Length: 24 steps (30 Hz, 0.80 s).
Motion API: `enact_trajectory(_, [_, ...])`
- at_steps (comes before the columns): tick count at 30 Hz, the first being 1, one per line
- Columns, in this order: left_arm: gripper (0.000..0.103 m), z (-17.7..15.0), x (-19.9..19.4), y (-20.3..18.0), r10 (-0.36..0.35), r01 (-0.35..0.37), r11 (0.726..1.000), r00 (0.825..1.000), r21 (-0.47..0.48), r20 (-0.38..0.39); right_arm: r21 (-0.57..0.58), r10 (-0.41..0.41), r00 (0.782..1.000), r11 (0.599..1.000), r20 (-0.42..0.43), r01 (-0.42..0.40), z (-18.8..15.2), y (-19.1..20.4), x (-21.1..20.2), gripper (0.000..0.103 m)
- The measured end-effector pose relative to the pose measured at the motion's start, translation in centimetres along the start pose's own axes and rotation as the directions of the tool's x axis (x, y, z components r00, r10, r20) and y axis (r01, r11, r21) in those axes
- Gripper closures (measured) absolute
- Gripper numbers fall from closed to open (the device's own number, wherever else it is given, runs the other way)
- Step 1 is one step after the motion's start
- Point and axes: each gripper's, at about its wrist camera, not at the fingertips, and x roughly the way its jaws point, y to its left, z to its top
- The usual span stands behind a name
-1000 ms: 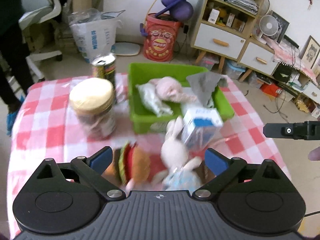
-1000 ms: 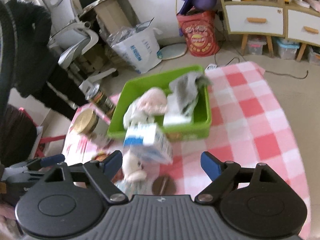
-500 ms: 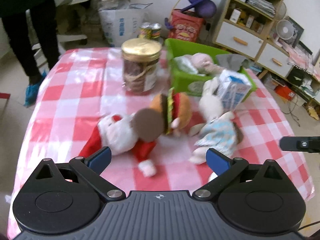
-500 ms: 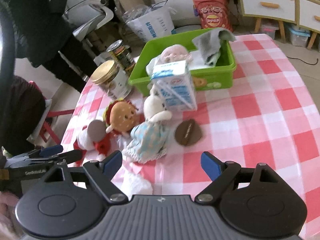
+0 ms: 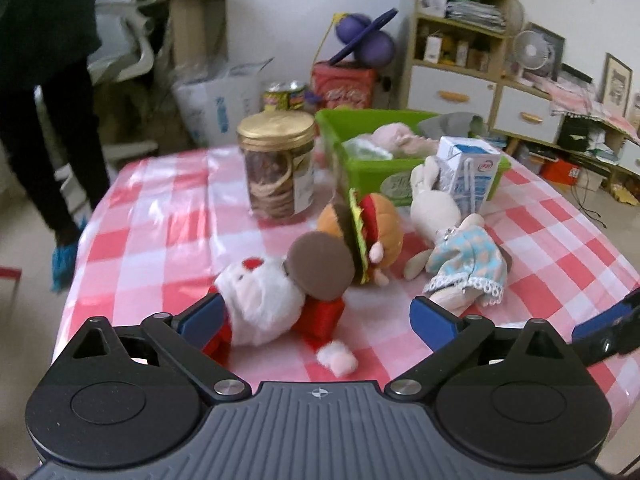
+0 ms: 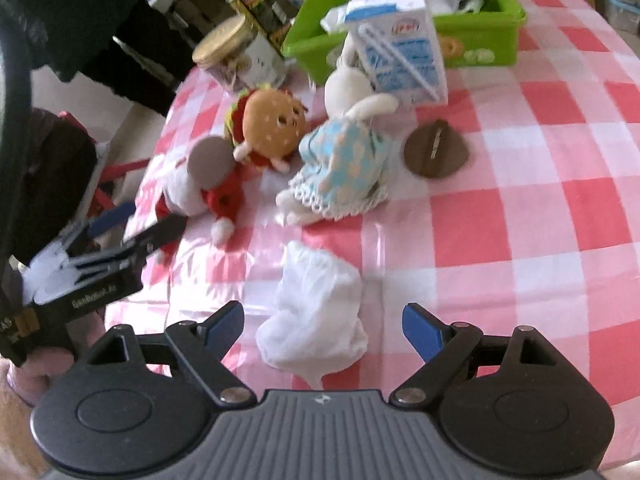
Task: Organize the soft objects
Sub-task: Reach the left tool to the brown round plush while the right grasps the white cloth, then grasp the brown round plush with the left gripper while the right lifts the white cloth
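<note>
A Santa plush (image 5: 264,304) lies on the checked table just in front of my open left gripper (image 5: 316,320); its body sits between the fingers, not gripped. Behind it lie a burger plush (image 5: 372,228) and a rabbit doll in a blue dress (image 5: 460,260). In the right wrist view the Santa plush (image 6: 200,184), the burger plush (image 6: 272,124) and the rabbit doll (image 6: 344,156) show too. A white crumpled cloth (image 6: 316,312) lies between the fingers of my open right gripper (image 6: 324,328). The green bin (image 5: 368,168) holds a pink plush (image 5: 396,136) and a grey cloth (image 5: 448,124).
A milk carton (image 6: 400,52) stands before the green bin (image 6: 480,36). A gold-lidded jar (image 5: 276,168) and a can (image 5: 284,96) stand left of the bin. A brown disc (image 6: 436,148) lies on the table. The left gripper (image 6: 120,232) shows at left. Table edge is near.
Both grippers have pulled back from the bin and dropped low toward the near table edge. The Santa plush now lies between the left fingers, the white cloth between the right fingers.
</note>
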Motion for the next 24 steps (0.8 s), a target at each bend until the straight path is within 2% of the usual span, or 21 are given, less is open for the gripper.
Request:
enact_trajectory(8, [0.018, 1.1, 2.5, -1.9, 0.002, -0.004, 0.994, 1.000, 0.108, 0.022, 0.014, 0.012, 0.998, 1.000, -0.055, -0.011, -0.1, 0.5, 1.7, 0.042])
enact_trajectory(11, [0.024, 1.2, 3.8, -2.1, 0.018, -0.019, 0.993, 1.000, 0.120, 0.007, 0.027, 0.008, 0.998, 1.000, -0.067, -0.006, -0.1, 0.4, 2.3, 0.047])
enact_trajectory(16, [0.034, 1.3, 5.1, -1.9, 0.028, -0.026, 0.994, 0.999, 0.108, -0.017, 0.042, -0.012, 0.996, 0.999, -0.088, 0.016, -0.3, -0.1, 3.2, 0.064])
enact_trajectory(24, [0.051, 1.3, 5.4, -1.7, 0.056, -0.054, 0.992, 0.998, 0.112, -0.013, 0.062, 0.024, 0.996, 0.998, -0.087, -0.019, -0.2, -0.7, 3.1, 0.086])
